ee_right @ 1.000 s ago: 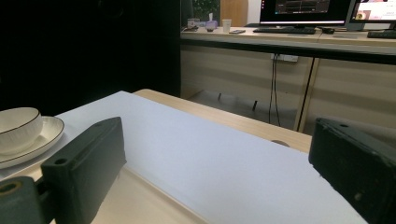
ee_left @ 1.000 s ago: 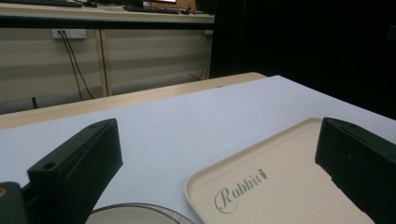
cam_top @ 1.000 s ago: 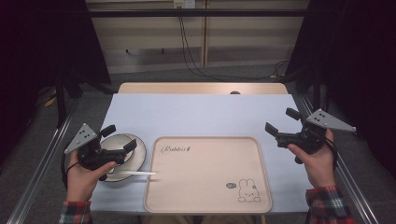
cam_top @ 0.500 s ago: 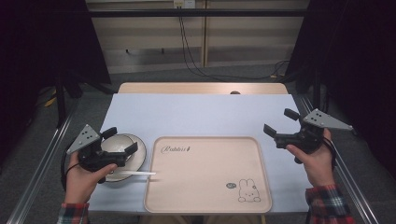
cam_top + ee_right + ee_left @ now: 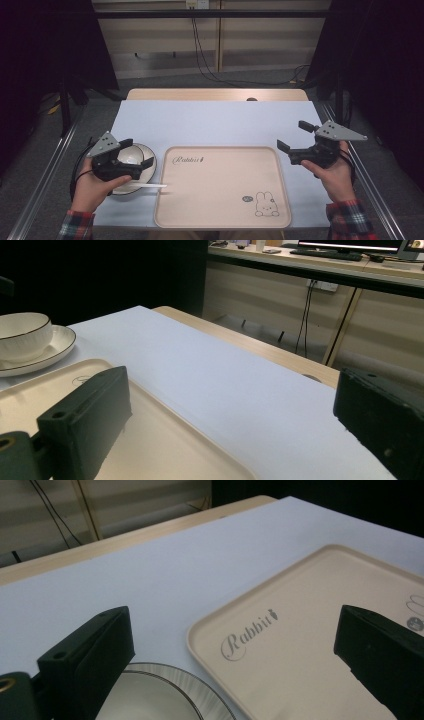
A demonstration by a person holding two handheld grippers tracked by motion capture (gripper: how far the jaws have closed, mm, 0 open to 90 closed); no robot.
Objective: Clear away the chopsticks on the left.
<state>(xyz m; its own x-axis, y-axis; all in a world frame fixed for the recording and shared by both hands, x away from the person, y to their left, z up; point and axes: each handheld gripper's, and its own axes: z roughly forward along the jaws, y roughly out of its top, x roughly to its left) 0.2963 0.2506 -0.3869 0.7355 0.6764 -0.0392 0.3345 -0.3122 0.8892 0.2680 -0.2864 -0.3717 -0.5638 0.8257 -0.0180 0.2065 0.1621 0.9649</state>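
A white bowl [image 5: 133, 156] with a dark rim sits on a white plate [image 5: 143, 175] at the table's left. A white utensil handle [image 5: 150, 186] sticks out from the plate toward a beige tray [image 5: 222, 200] printed with "Rabbit" and a bunny. My left gripper [image 5: 136, 153] hovers open just over the bowl, its jaws wide apart. In the left gripper view the gripper [image 5: 235, 625] frames the plate rim [image 5: 170, 692] and the tray corner [image 5: 310, 645]. My right gripper [image 5: 294, 136] is open beside the tray's right edge, holding nothing. The right gripper view shows the bowl [image 5: 22, 332] far off.
A pale blue mat [image 5: 215, 122] covers the table, with a wooden strip [image 5: 215, 94] at its far edge. Metal rails [image 5: 45, 175] run along both sides. Cables [image 5: 200, 45] hang down behind the table.
My left gripper has shifted slightly right, over the bowl. The right gripper has drifted a little left toward the tray. Both stay open.
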